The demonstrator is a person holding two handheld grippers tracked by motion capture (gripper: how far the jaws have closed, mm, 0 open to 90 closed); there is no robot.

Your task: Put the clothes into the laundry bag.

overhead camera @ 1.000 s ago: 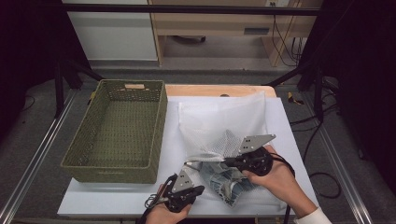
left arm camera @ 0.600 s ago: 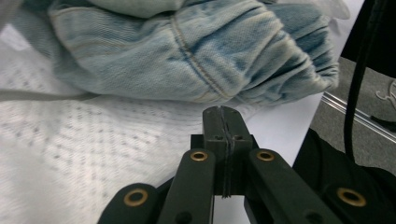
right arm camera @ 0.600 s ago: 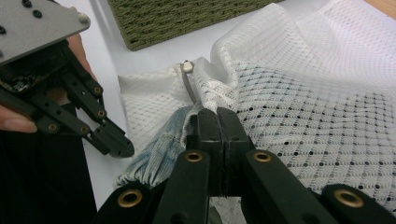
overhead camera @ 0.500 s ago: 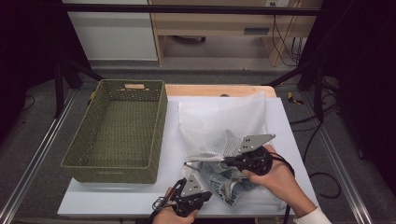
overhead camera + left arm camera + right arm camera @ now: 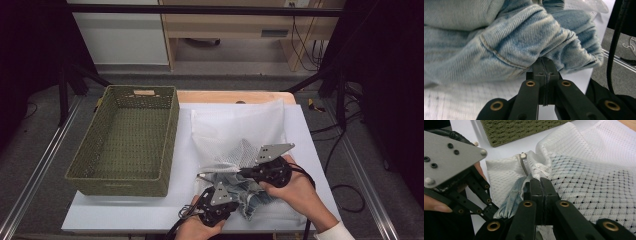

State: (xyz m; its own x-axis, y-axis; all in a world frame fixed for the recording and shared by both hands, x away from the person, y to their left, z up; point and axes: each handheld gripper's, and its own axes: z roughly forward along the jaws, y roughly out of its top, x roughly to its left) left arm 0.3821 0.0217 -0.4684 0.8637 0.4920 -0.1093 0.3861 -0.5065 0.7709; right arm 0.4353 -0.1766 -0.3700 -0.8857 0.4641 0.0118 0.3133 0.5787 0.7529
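Observation:
Light blue jeans (image 5: 250, 197) lie bunched at the mouth of a white mesh bag (image 5: 240, 125) on the white table (image 5: 140, 210). My left gripper (image 5: 231, 190) is at the jeans' near end. In the left gripper view its jaws (image 5: 544, 67) are closed, with the denim (image 5: 506, 42) puckering in to their tips. My right gripper (image 5: 246, 172) holds the bag's front edge up above the jeans. In the right gripper view its jaws (image 5: 541, 181) are shut on the gathered mesh (image 5: 586, 175), beside the zip (image 5: 524, 163), with denim (image 5: 511, 197) below.
A deep green wicker basket (image 5: 117, 177) stands on the left half of the table, with nothing in it. Bare table lies between the basket and the bag. The table's front edge is just under both hands. Cables trail from the grippers toward the person.
My left gripper has moved right and slightly forward, up against the jeans. The right gripper and the raised bag edge have stayed put.

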